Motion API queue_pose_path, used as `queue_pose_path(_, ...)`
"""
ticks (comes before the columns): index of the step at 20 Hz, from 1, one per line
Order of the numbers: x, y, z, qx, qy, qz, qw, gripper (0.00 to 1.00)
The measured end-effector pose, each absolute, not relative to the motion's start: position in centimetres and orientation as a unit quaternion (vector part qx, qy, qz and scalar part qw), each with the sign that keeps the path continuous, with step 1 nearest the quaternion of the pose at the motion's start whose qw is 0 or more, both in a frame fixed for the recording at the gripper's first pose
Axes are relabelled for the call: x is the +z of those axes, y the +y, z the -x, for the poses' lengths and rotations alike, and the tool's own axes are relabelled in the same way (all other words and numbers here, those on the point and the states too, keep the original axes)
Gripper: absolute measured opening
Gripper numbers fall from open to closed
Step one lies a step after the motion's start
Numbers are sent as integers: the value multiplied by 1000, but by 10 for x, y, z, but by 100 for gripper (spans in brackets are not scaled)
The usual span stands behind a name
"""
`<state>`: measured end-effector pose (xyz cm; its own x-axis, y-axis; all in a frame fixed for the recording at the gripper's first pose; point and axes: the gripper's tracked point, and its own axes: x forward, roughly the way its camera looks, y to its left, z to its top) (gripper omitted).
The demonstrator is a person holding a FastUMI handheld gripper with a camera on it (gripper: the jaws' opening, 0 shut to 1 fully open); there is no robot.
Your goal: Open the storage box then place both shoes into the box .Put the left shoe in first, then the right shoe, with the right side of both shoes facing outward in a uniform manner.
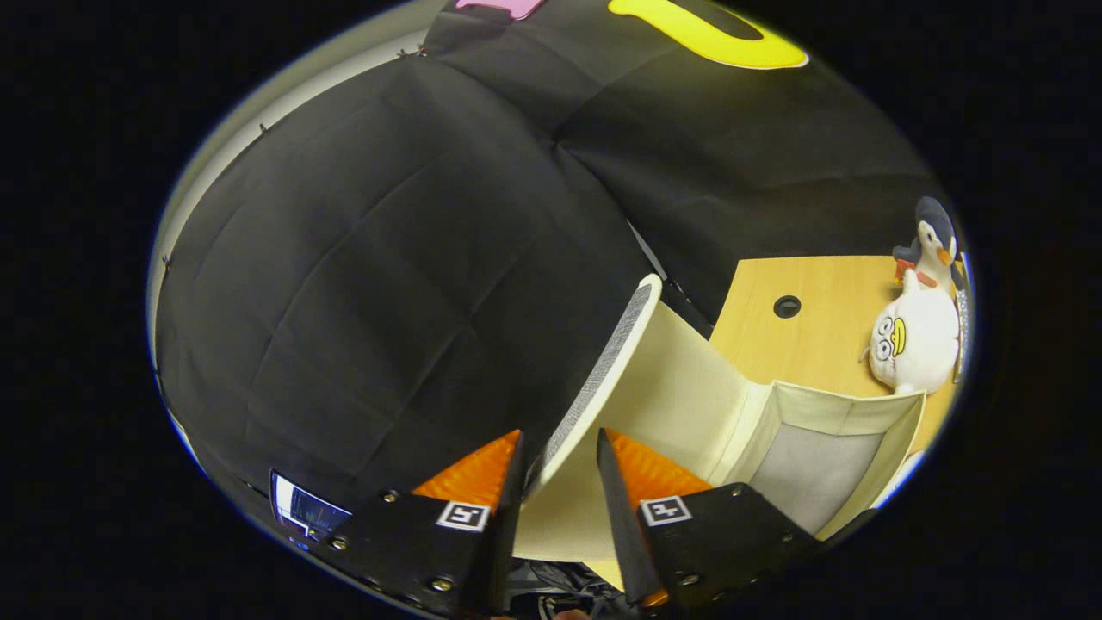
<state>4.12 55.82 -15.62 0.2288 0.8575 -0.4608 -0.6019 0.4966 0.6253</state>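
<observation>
A cream fabric storage box stands open on the wooden table, its grey inner floor bare. Its lid, cream inside with a grey woven outer face, is swung up and stands nearly on edge. My gripper is shut on the lid's free rim, which runs up from between the two fingers, one finger on each face. The box body lies beyond and to the right of the fingers.
Two plush toys sit on the table behind the box: a white duck-billed one and a penguin. The black booth cloth hangs close behind the lid. A small lit screen shows low beside the left finger.
</observation>
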Motion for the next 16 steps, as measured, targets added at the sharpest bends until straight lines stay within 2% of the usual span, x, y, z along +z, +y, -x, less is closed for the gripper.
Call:
queue_pose_path(1,-157,558,-40,477,400,-155,767,58)
queue_pose_path(2,-157,562,-37,476,399,-150,769,76)
queue_pose_path(4,-156,559,-37,473,395,-142,775,90)
queue_pose_path(16,-152,443,-55,424,371,-113,818,96)
